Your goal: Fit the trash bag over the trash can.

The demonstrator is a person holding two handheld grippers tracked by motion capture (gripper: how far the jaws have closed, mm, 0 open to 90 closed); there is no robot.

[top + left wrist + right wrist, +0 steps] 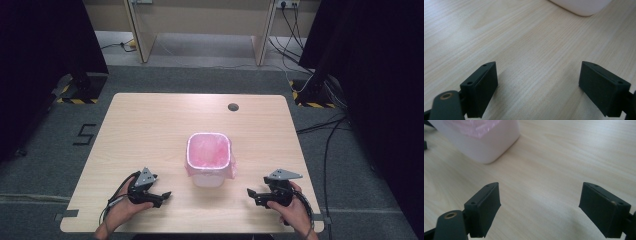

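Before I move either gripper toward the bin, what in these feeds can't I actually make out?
- Bin contents: the high view's glare washes out the pink liner.
- Bin top: cut off by the frame edge in the left gripper view and right gripper view.
- Small dark round spot on the table: too small to identify.

I see a small white plastic bin [209,177] with rounded corners standing upright on the pale wooden surface [150,130], a little nearer my side than the middle. It is lined with a thin pink plastic bag [208,150], whose edge is folded out over the rim and hangs loosely down the outer walls. The bin's mouth is open and faces up. In my right tongs' view the bin's lower corner [489,150] rests flat on the wood.
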